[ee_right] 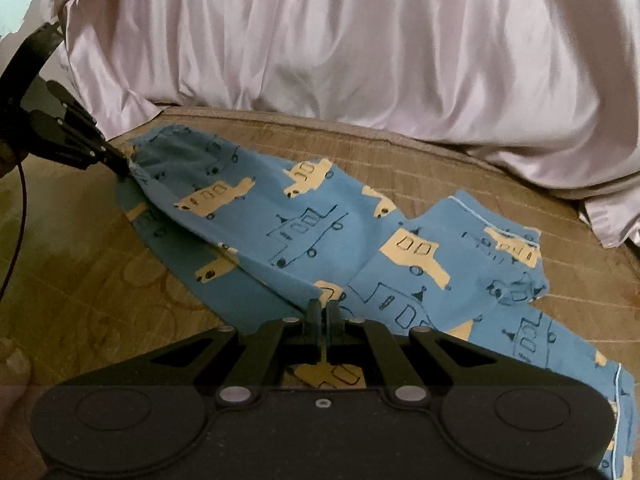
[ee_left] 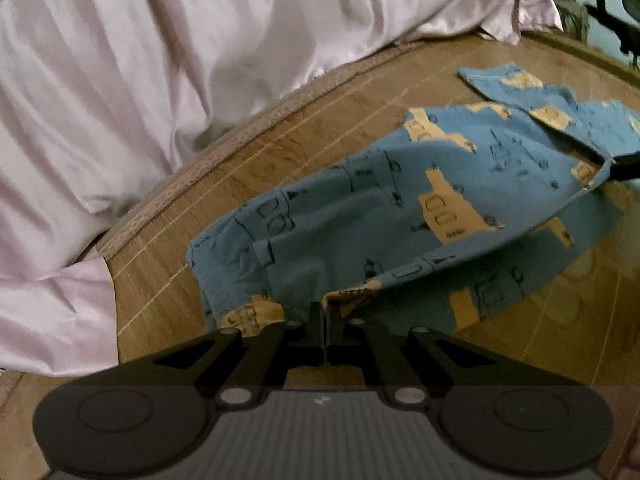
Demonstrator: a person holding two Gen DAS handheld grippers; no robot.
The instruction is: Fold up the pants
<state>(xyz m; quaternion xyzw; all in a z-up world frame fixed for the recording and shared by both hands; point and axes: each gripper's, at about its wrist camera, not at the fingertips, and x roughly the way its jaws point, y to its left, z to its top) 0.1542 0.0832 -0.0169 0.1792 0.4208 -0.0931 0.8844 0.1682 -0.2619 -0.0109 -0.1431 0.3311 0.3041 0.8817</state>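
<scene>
Blue pants (ee_left: 380, 208) printed with yellow trucks lie on a brown woven mat (ee_left: 280, 148). My left gripper (ee_left: 326, 312) is shut on the pants' waistband edge and holds it lifted off the mat. My right gripper (ee_right: 324, 308) is shut on the pants (ee_right: 312, 220) at another point of the same edge, so the cloth stretches between the two. The left gripper also shows in the right wrist view (ee_right: 120, 168), pinching the far end. The right gripper's fingertips (ee_left: 624, 164) show at the right edge of the left wrist view. The legs trail to the right (ee_right: 520, 264).
A pale pink satin sheet (ee_right: 320, 40) hangs bunched along the far side of the mat and lies in folds at the left (ee_left: 100, 120). A dark metal frame (ee_left: 612, 8) stands at the far right corner. A thin cable (ee_right: 20, 216) hangs at the left.
</scene>
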